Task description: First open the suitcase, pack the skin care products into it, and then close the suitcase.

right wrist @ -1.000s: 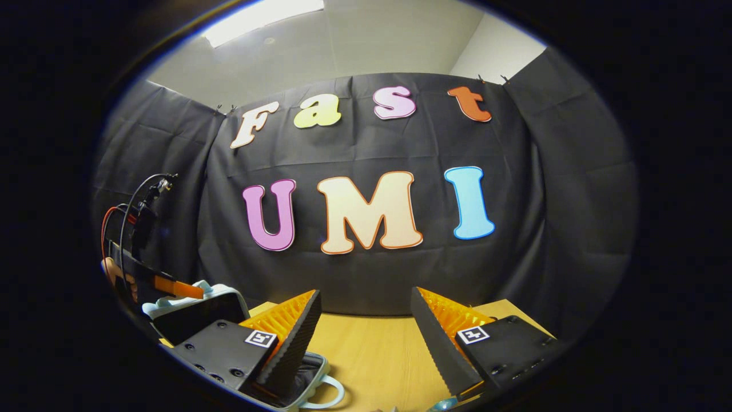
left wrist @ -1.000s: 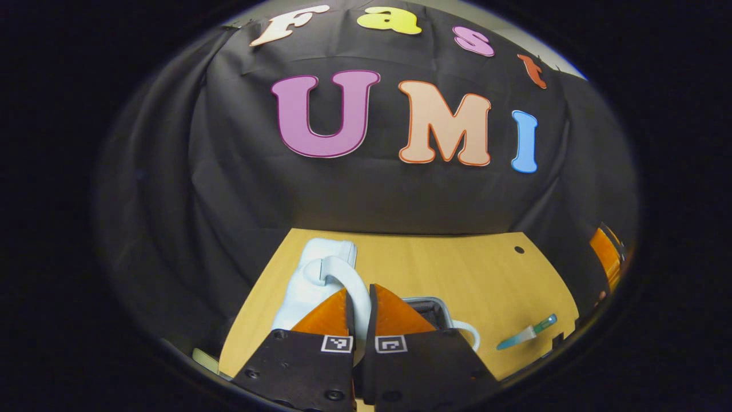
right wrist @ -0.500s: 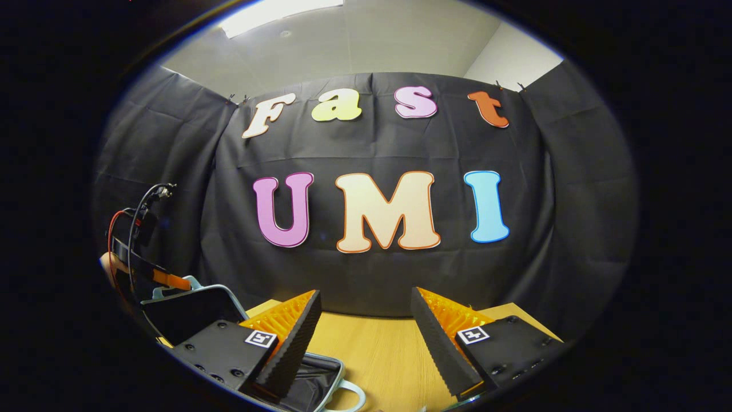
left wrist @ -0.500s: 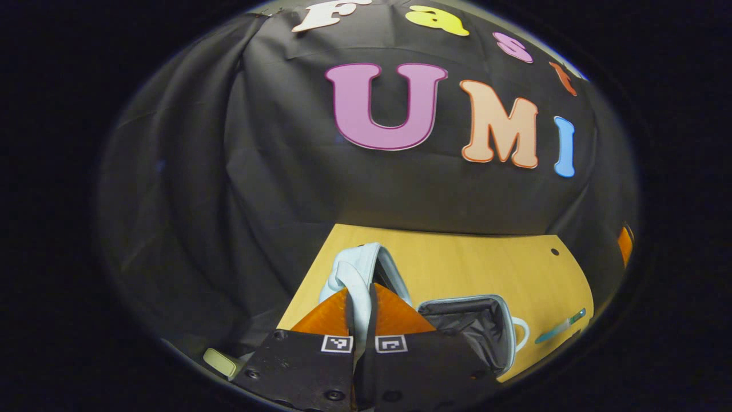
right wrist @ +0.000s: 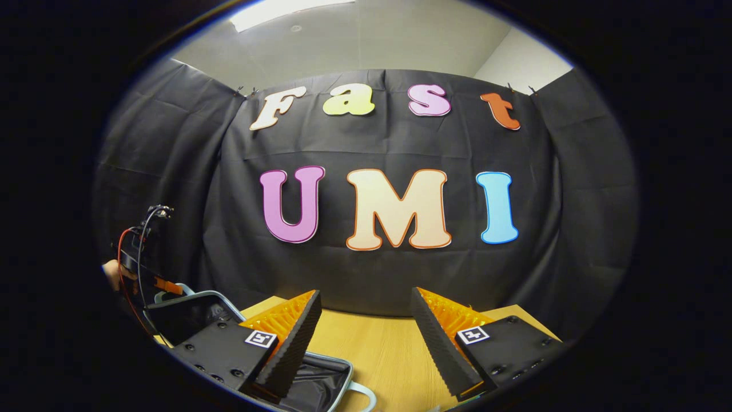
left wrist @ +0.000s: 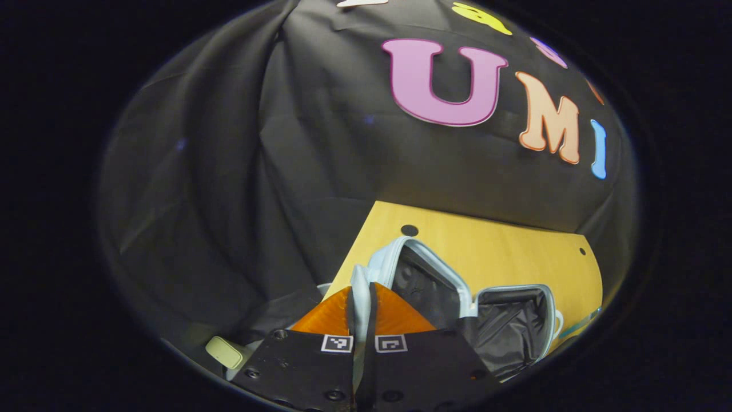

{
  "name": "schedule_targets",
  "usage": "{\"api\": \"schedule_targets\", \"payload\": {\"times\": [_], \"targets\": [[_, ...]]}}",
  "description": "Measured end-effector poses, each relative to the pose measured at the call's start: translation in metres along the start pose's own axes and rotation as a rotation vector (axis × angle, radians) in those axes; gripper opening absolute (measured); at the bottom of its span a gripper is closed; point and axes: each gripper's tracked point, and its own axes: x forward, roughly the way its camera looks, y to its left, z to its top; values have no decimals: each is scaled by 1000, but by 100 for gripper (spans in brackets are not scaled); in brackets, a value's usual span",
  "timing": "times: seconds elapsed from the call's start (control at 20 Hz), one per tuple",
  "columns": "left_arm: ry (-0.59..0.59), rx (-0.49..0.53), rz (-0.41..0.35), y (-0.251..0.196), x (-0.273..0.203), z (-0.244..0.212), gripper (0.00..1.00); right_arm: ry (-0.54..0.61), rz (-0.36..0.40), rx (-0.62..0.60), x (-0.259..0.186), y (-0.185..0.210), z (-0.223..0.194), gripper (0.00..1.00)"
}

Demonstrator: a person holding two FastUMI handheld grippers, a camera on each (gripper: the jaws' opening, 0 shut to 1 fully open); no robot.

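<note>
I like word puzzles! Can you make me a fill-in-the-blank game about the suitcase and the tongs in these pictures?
1. The left tongs are shut on the ____ of the suitcase.
2. The right tongs are ____ and hold nothing.
3. The suitcase lining is ____ in colour.
4. The suitcase lies on a ____ table.

Missing words: lid; open; black; wooden
</note>
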Motion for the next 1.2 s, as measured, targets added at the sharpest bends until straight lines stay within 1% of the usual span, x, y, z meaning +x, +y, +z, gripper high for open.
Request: {"api": "schedule_targets", "payload": {"times": [0.05,0.1,0.35,0.6,0.7,0.85,0.9,0.95,1.05,1.1,1.2], "targets": [[10,-3,7,8,7,-5,2,0,4,4,1,2,1,98],[34,-23,6,14,11,-14,0,-2,8,6,3,3,0,97],[127,-74,11,18,33,-48,0,3,20,-10,6,14,-1,98],[206,-77,59,29,57,-87,0,16,5,-32,5,9,-6,100],[228,-85,69,32,65,-102,0,26,-4,-33,4,5,-10,99],[252,-112,82,35,73,-121,0,34,-9,-42,2,2,-10,100],[246,-103,105,40,76,-125,1,36,-7,-48,3,2,-11,99],[212,-98,127,46,78,-124,2,39,-6,-54,3,1,-12,99],[184,-123,168,52,80,-125,18,39,-3,-65,1,-2,-11,99],[162,-142,183,52,75,-121,34,36,0,-67,-1,-4,-9,100],[70,-157,244,63,61,-103,65,17,-2,-74,-4,-11,-4,100]]}}
